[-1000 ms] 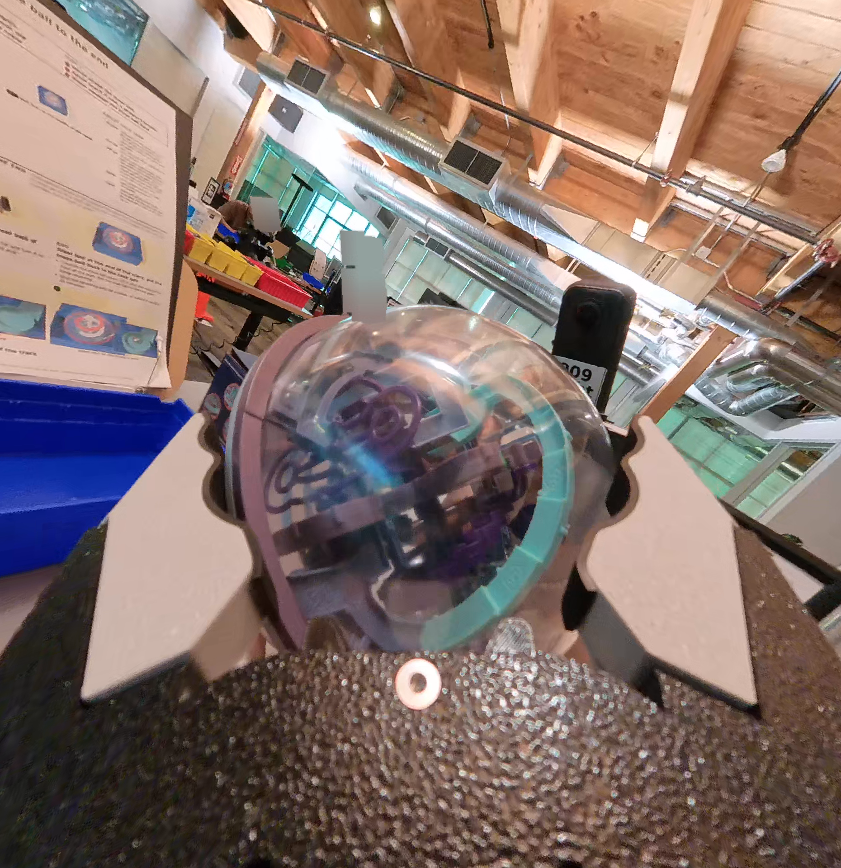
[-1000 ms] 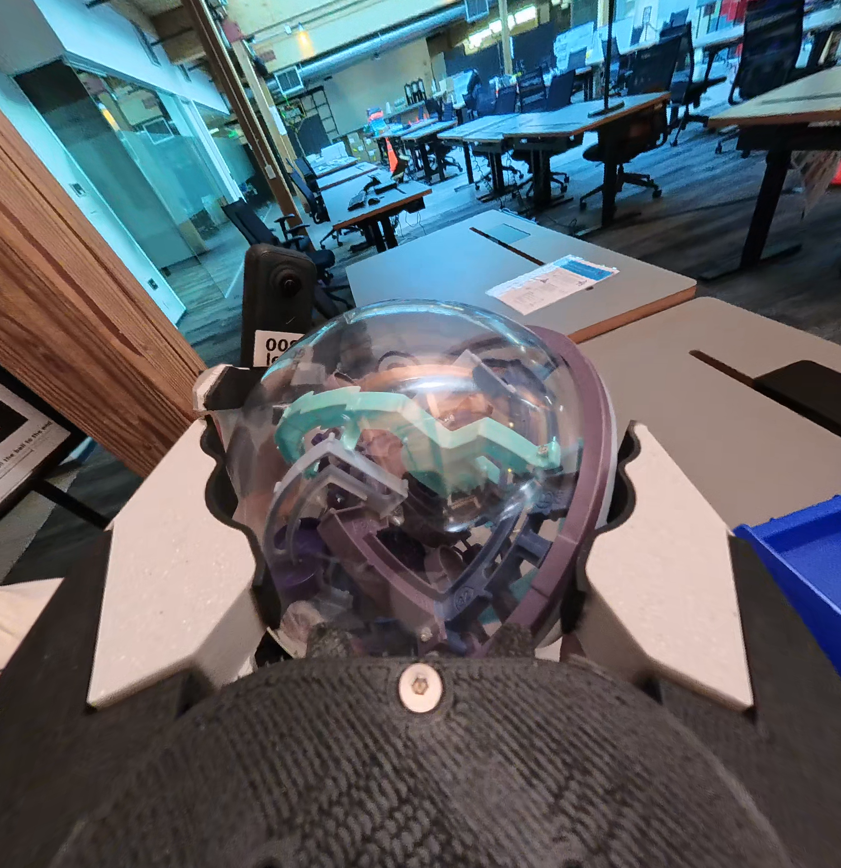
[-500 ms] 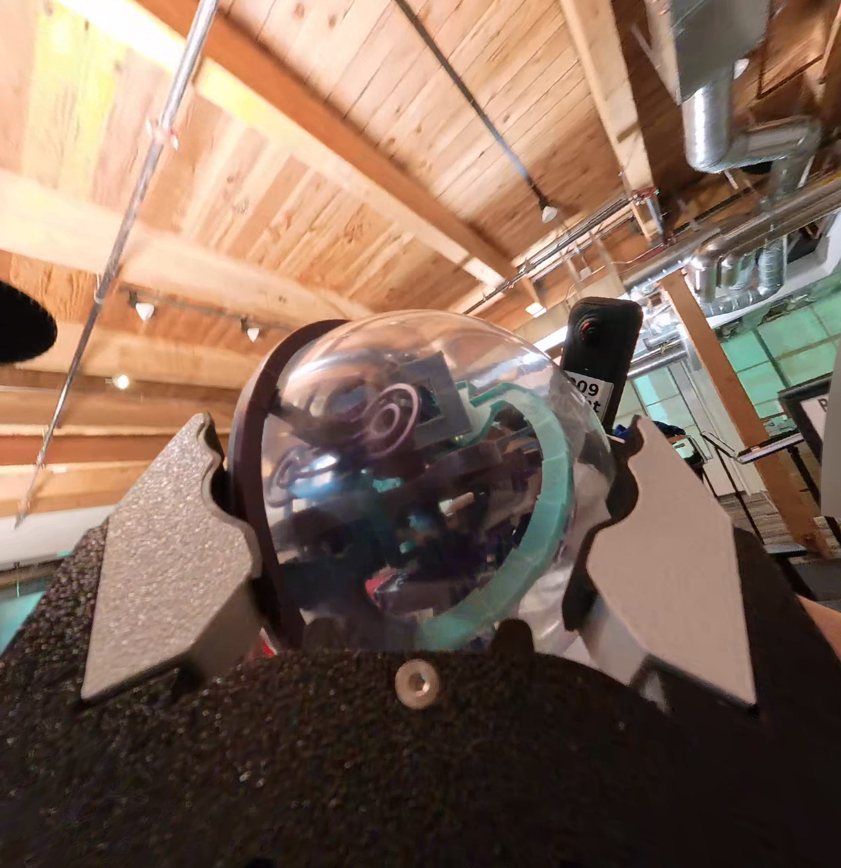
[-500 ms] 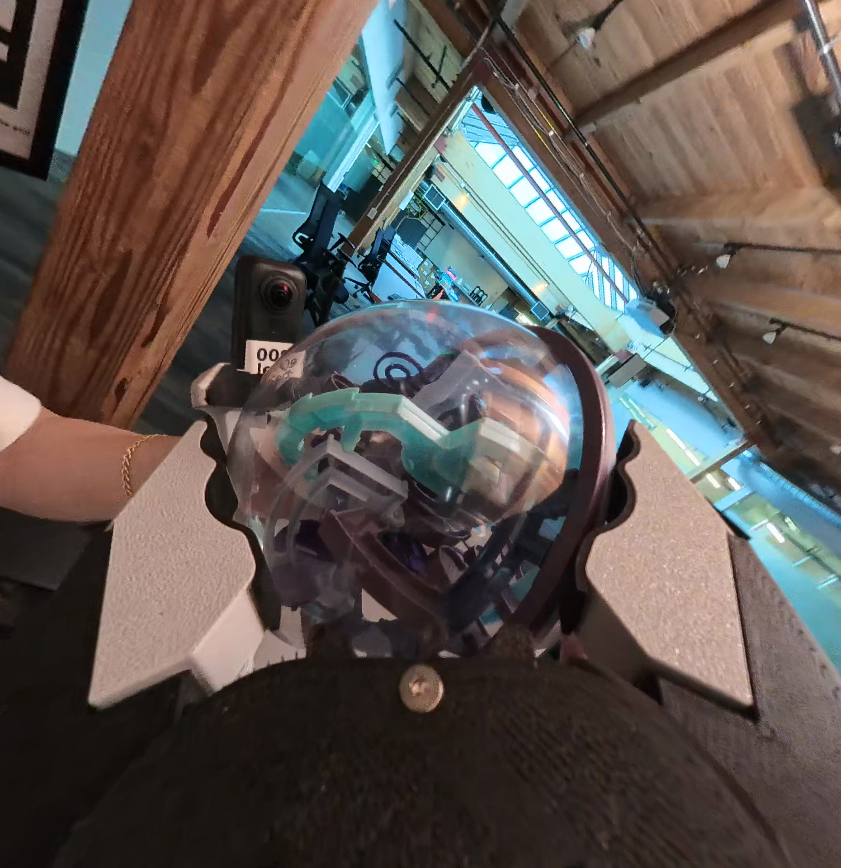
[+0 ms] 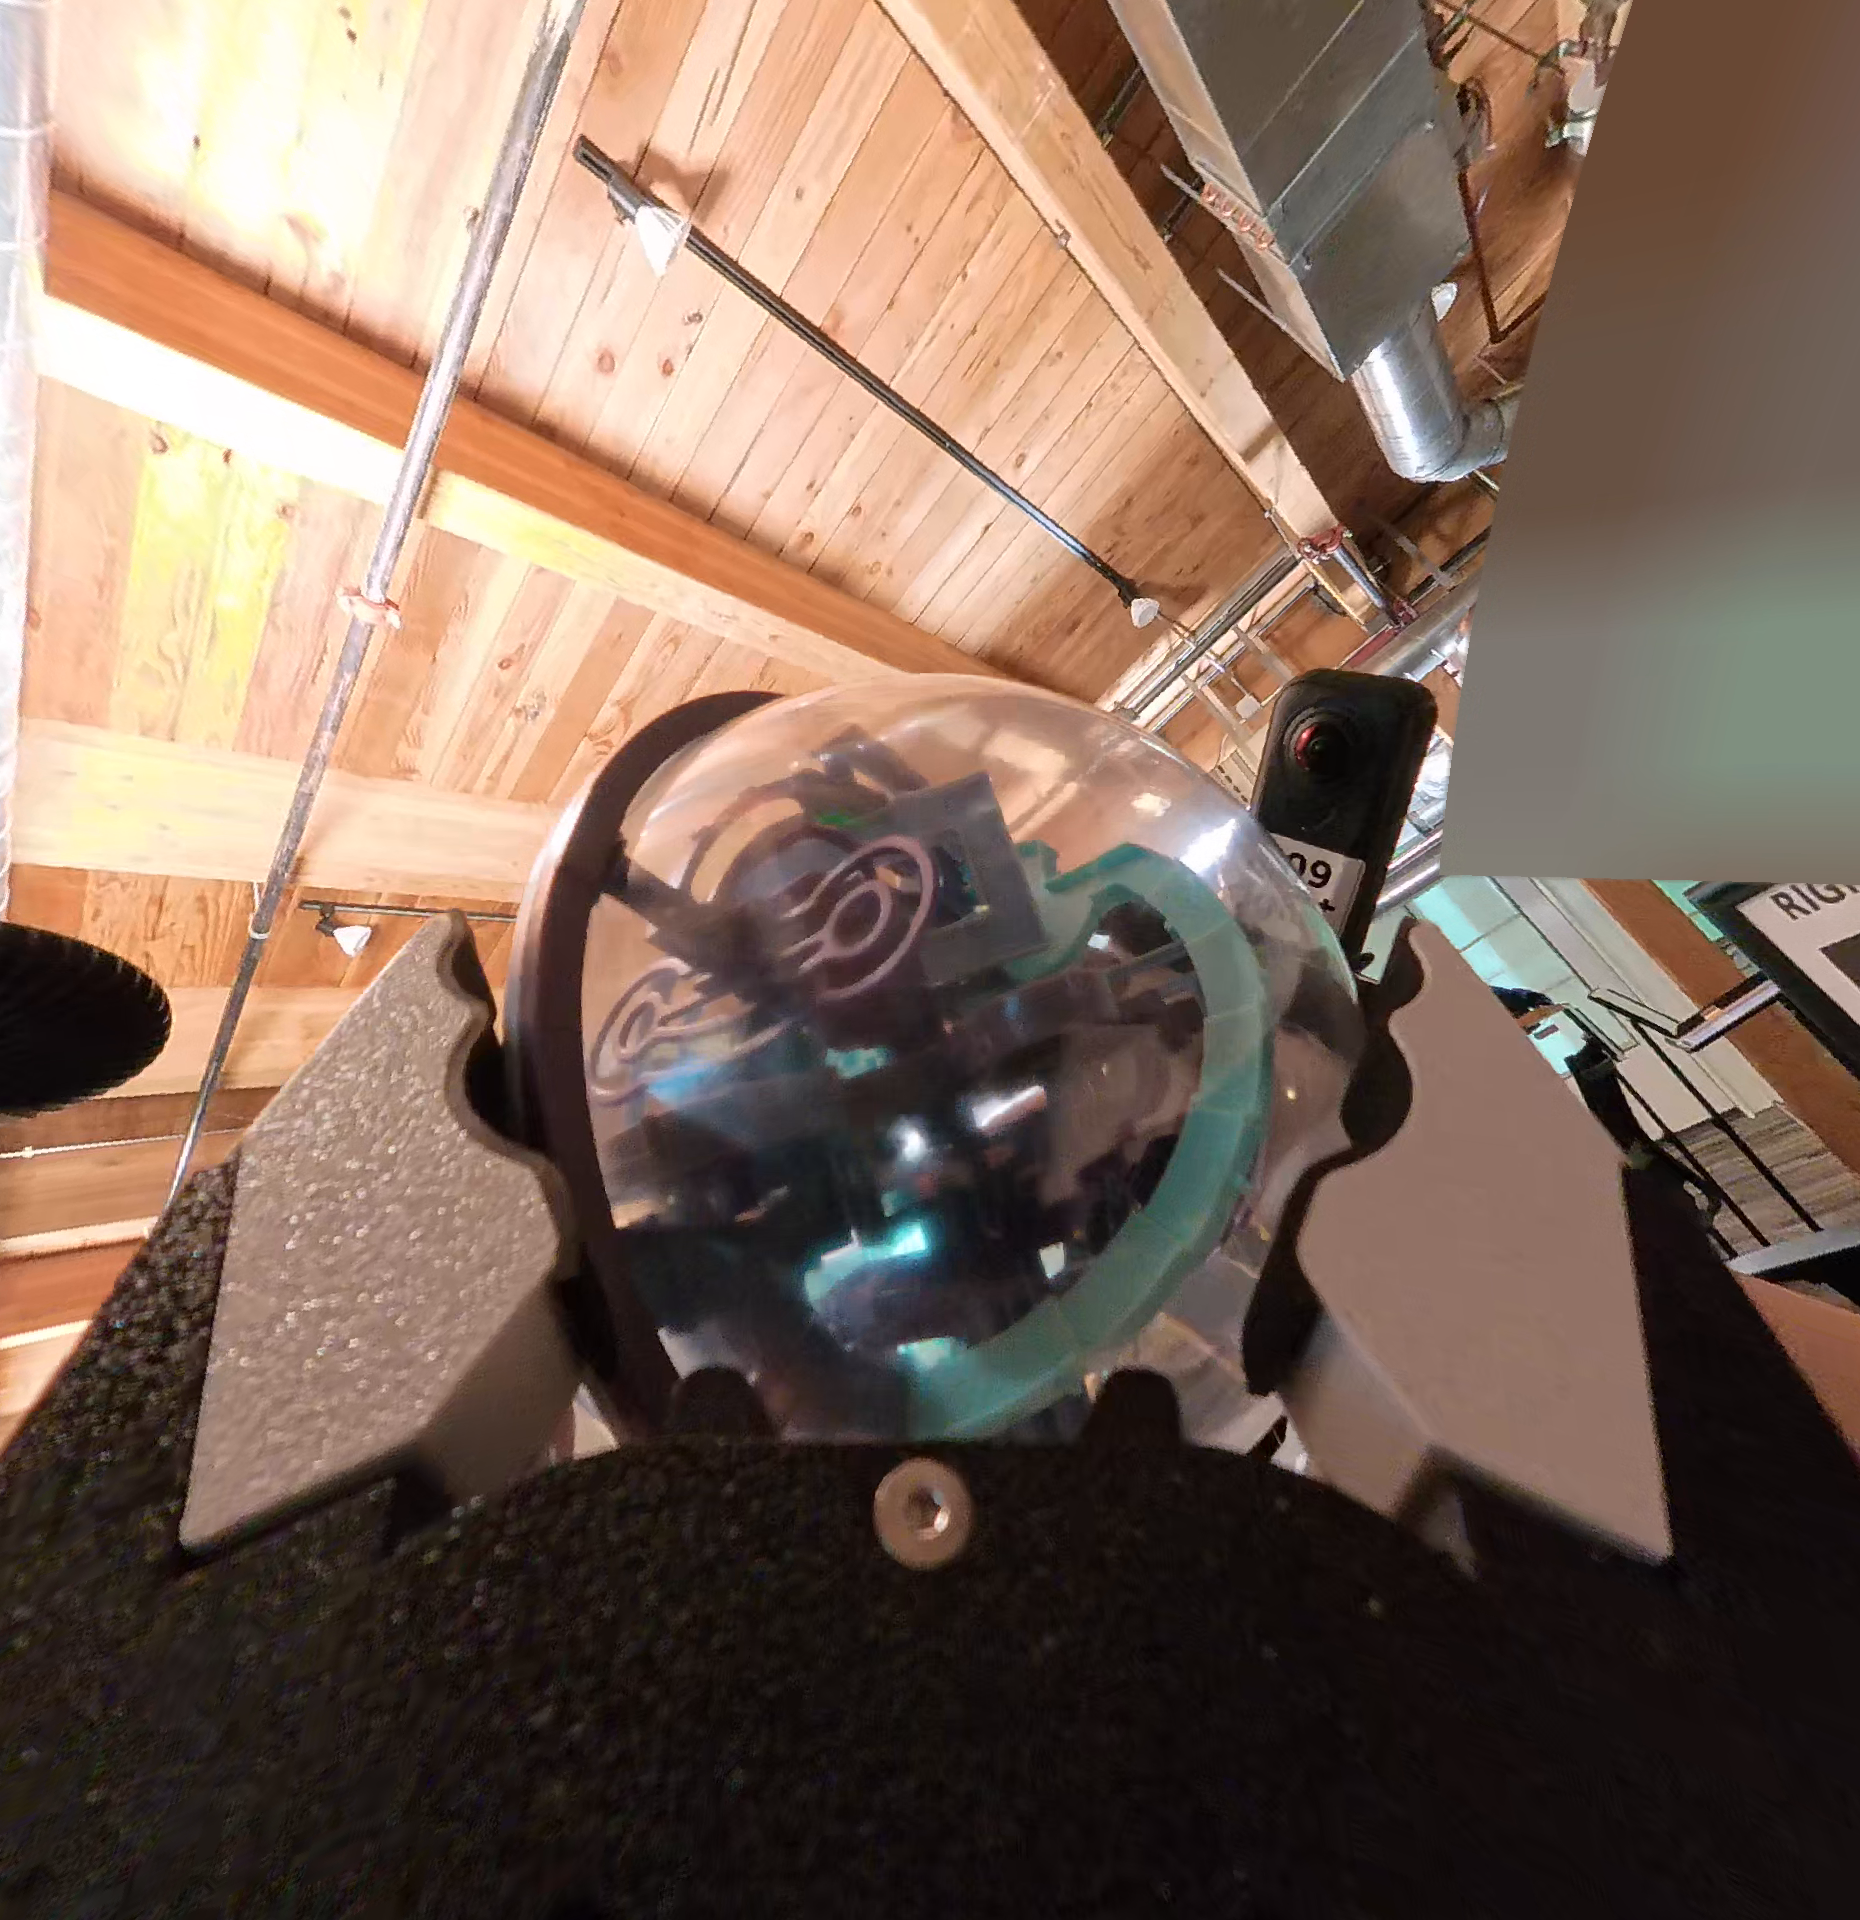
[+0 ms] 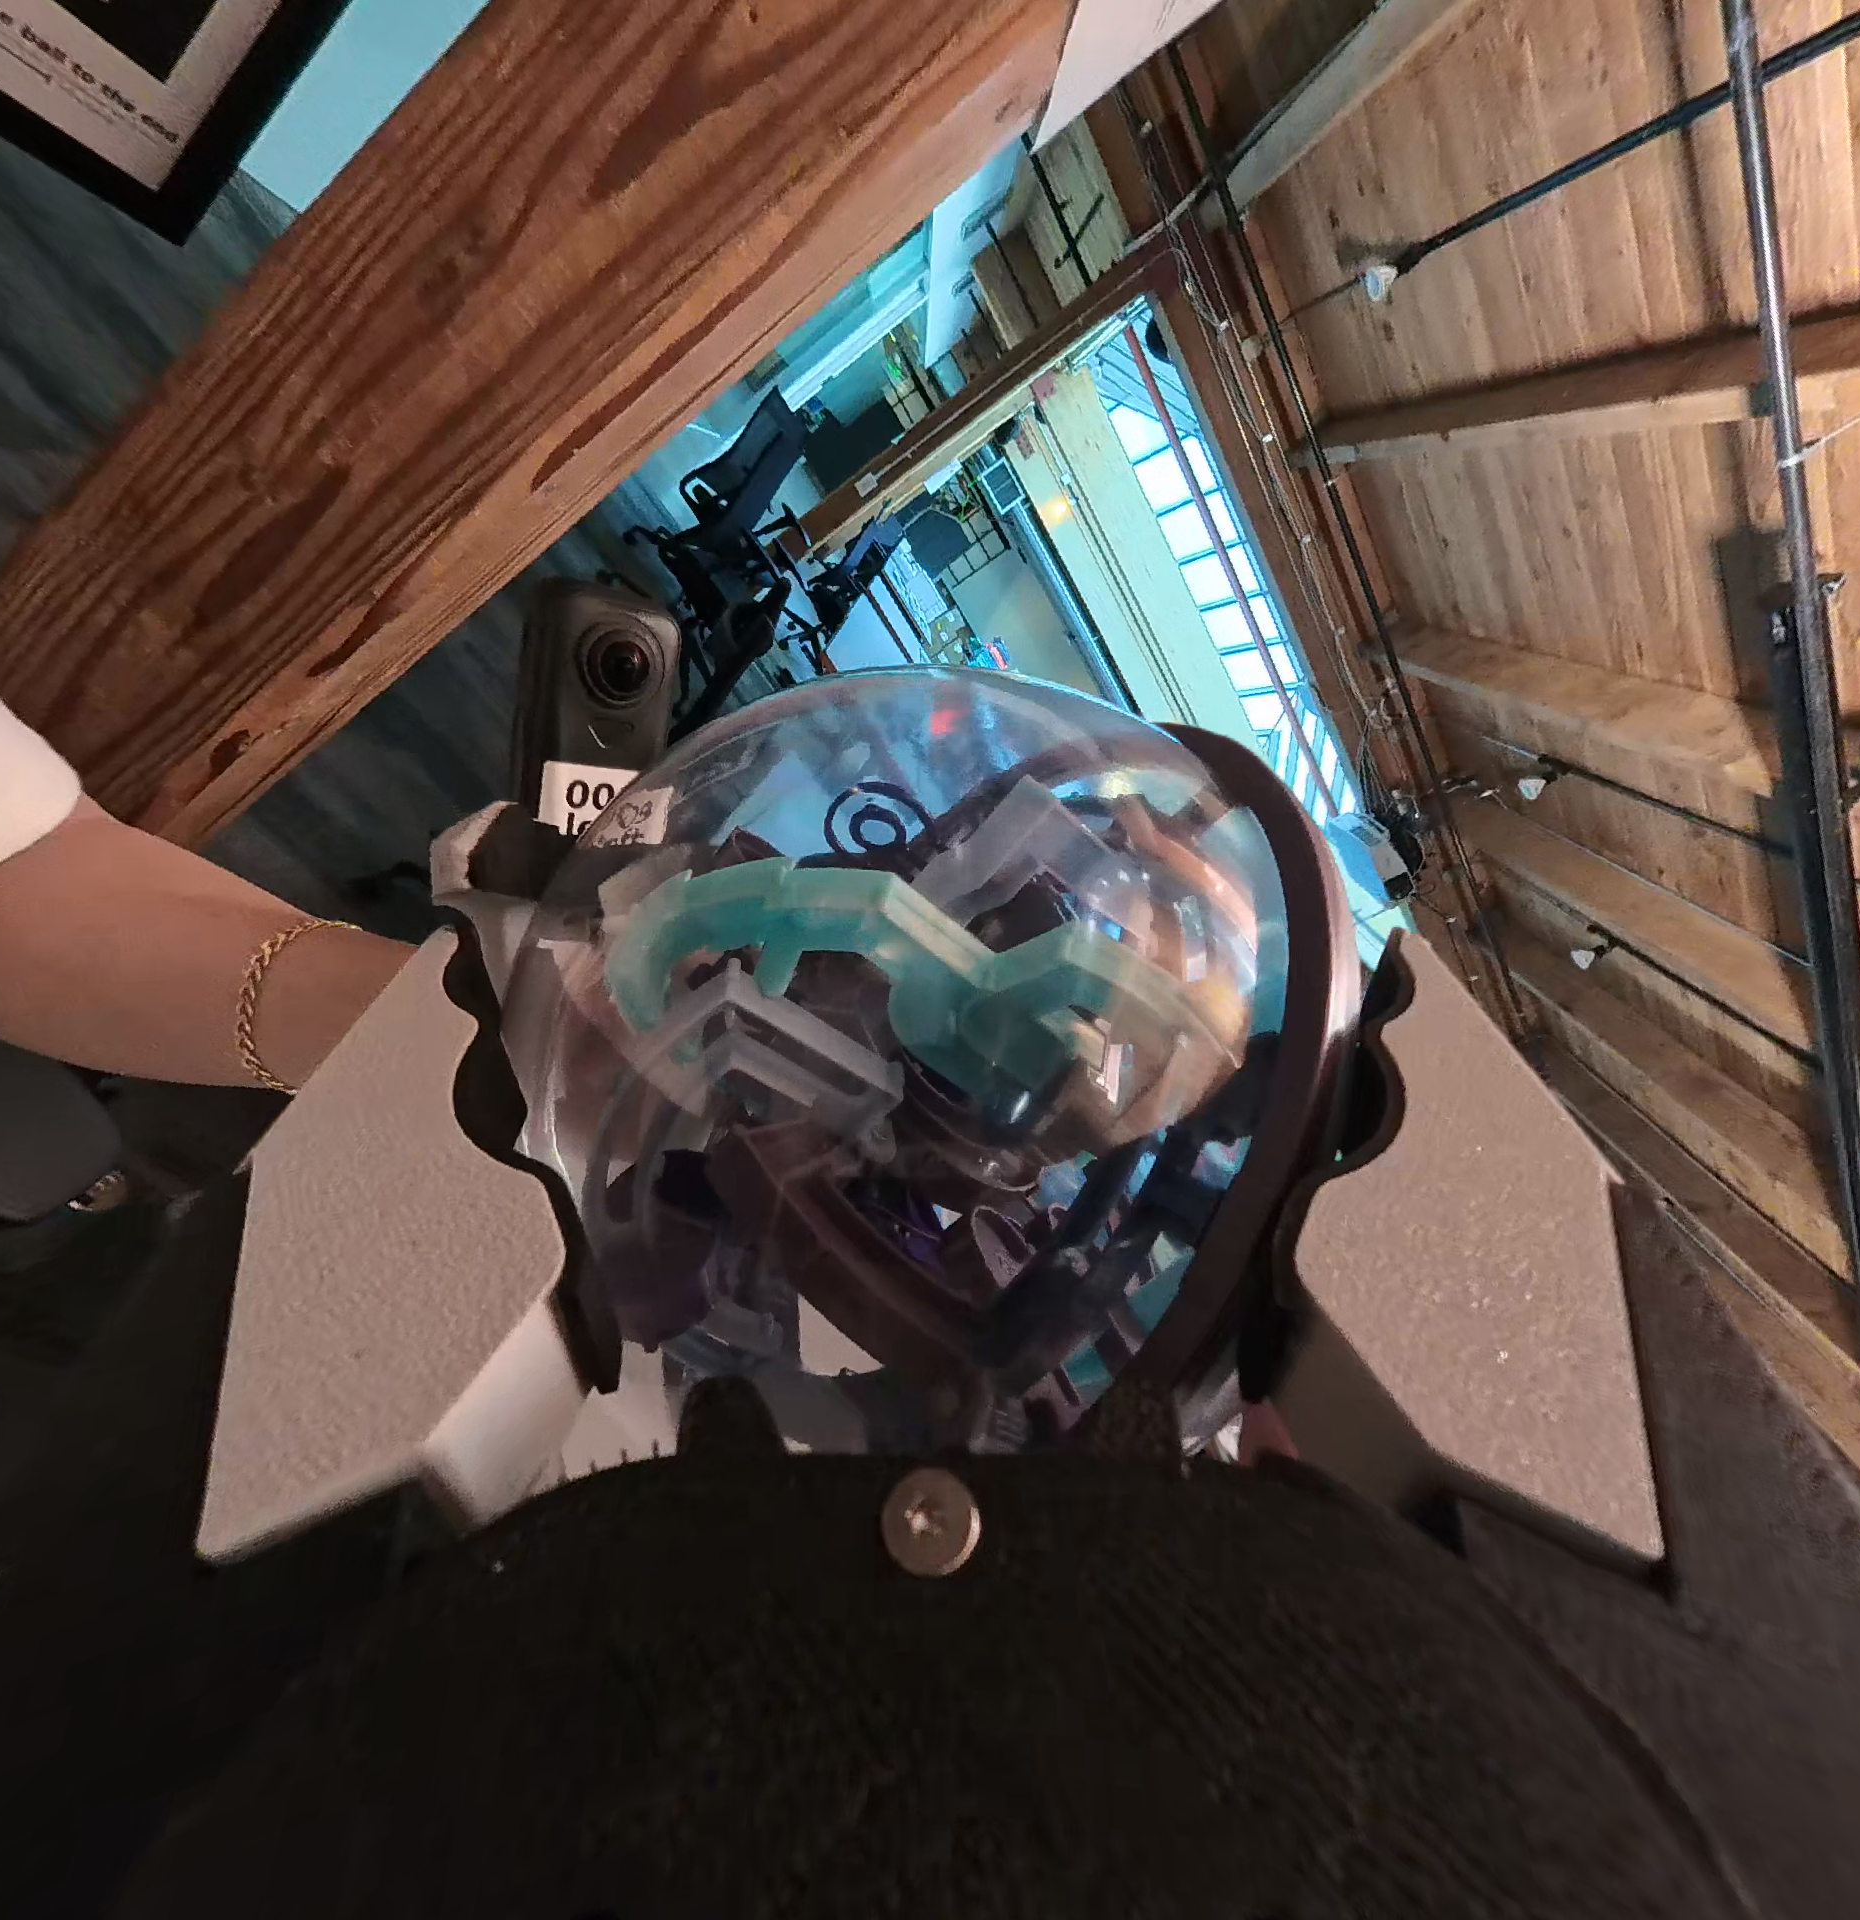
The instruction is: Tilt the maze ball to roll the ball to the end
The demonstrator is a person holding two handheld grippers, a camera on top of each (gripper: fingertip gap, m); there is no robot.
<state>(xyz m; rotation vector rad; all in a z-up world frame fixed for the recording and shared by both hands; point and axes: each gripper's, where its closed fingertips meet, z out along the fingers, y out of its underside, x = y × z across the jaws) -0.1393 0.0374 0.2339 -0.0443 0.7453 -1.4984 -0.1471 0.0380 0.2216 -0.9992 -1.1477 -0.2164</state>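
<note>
- Nearest in both wrist views: black textured gripper body fills the lower frame and hides the underside of the ball and the finger roots.
- Left gripper (image 5: pixel 931 1039): jaws spread wide, grey wedge-shaped fingers (image 5: pixel 386 1195) with scalloped black inner edges pressed against both flanks of the clear plastic maze ball with dark purple rim and teal track (image 5: pixel 905 1039). Ball is clamped and carried in the air, aimed up at the ceiling.
- Right gripper (image 6: pixel 926 1049): same wide spread, pale grey fingers (image 6: pixel 396 1195) bearing on the same maze ball (image 6: pixel 905 1039) from the opposite side. Both grippers hold it at once.
- Small rolling ball inside the maze: a bright glint low in the tracks in the left view may be it; cannot tell for sure. Interior is blurred and crowded with glare.
- Just past the ball, each view shows the other gripper's black camera (image 5: pixel 1341 769) (image 6: pixel 604 675), mostly hidden behind the sphere.
- Forearm with gold chain bracelet (image 6: pixel 157 966), cut off at the left edge.
- Far: wooden plank ceiling (image 5: pixel 801 364), silver duct (image 5: pixel 1352 187), thick wooden beam (image 6: pixel 490 312). Upper right of the left view is masked by a blurred patch.
</note>
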